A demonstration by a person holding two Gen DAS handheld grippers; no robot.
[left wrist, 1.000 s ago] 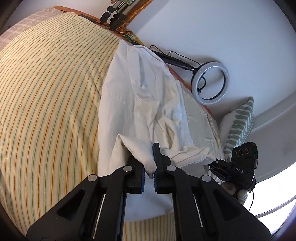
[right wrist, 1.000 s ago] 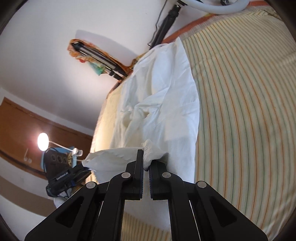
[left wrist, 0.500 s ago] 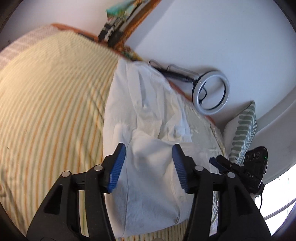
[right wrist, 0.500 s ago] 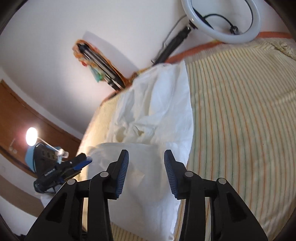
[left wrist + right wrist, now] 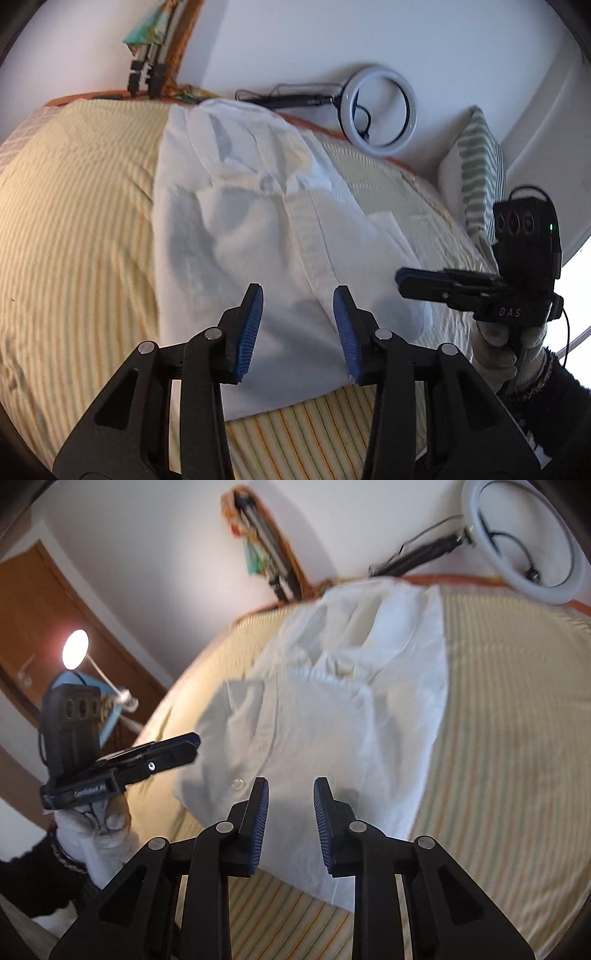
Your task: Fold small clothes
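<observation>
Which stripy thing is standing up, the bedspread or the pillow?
The green-striped pillow: it leans upright against the wall, while the yellow-striped bedspread lies flat under the white shirt.

Your two wrist cameras look steeply down along their jaws, close over the yellow striped bed (image 5: 81, 229), both sharing the crumpled white cotton shirt (image 5: 236, 229) (image 5: 354, 709).

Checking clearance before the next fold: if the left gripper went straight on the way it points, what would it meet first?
Probably the white shirt lying on the striped bedspread; the left gripper is open and empty.
</observation>
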